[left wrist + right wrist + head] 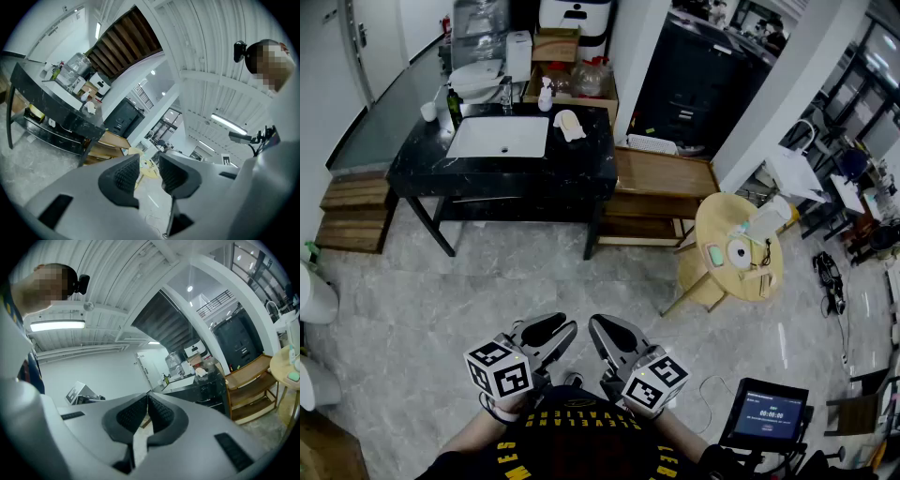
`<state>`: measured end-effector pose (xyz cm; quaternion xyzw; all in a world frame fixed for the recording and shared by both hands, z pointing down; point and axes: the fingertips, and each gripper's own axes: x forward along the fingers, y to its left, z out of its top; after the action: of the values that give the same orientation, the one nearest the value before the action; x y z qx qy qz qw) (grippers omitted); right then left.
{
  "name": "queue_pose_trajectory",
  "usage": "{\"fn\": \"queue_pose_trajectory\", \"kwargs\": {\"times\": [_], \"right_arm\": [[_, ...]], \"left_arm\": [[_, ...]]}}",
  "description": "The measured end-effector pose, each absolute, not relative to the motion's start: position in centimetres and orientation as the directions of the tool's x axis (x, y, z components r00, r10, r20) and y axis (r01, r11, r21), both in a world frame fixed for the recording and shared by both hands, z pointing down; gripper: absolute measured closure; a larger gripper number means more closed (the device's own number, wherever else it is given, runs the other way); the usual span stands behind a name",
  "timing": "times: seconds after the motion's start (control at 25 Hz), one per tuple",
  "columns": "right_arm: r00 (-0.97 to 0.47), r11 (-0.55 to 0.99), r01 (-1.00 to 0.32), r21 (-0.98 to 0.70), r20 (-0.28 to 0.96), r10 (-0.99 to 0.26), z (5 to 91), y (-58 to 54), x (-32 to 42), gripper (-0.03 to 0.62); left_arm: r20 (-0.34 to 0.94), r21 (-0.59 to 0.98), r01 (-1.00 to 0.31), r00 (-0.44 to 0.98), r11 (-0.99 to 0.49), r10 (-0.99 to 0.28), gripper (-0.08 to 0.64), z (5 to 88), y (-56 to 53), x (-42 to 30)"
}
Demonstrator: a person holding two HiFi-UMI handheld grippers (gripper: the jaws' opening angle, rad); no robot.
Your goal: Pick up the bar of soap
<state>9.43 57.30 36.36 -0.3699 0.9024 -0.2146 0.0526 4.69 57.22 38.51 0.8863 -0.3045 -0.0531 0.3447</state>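
- Where does the bar of soap lie now?
- I think it is the pale green rounded bar (713, 254) on the round light-wood table (712, 217), at the right side of the room. It is well apart from both grippers, ahead of them and to the right.
- How do the jaws stand?
- The left gripper (562, 328) has its jaws slightly apart, with a narrow gap and nothing between them. In the left gripper view the round table shows far off through this gap. The right gripper (598, 326) has its jaws closed together, pad against pad, and they are empty.
- Where are the grippers?
- Side by side, close before the person's body, above the grey stone floor (441, 300).
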Motion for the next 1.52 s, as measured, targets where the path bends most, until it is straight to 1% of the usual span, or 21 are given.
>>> {"fn": "queue_pose_trajectory", "kwargs": {"times": [0.2,0.4,0.64,0.88,1.16,1.52], "right_arm": [[-0.722,0.63,-0.639,-0.442,0.063,-0.689,37.0,56.2,9.0,0.572],[-0.723,0.625,-0.638,-0.449,0.072,-0.687,37.4,52.5,8.1,0.572],[-0.697,0.609,-0.66,-0.44,0.057,-0.715,36.7,44.3,6.0,0.572],[-0.651,0.587,-0.706,-0.396,0.037,-0.758,34.6,34.6,3.0,0.571],[-0.627,0.542,-0.721,-0.432,0.075,-0.775,34.8,27.1,0.0,0.571],[-0.618,0.49,-0.724,-0.485,0.142,-0.773,37.0,21.9,-0.6,0.571]], "left_arm": [[0.122,0.646,-0.502,0.811,-0.575,-0.572,0.421,39.1,56.3,4.4],[0.133,0.65,-0.506,0.81,-0.567,-0.571,0.421,39.4,52.7,3.4],[0.13,0.655,-0.497,0.816,-0.569,-0.563,0.422,39.0,44.4,0.8],[0.117,0.627,-0.468,0.847,-0.623,-0.518,0.42,37.3,34.9,-1.7],[0.107,0.641,-0.446,0.858,-0.624,-0.503,0.422,36.8,26.9,-5.2],[0.126,0.672,-0.44,0.86,-0.595,-0.494,0.422,38.3,21.8,-6.0]]}}
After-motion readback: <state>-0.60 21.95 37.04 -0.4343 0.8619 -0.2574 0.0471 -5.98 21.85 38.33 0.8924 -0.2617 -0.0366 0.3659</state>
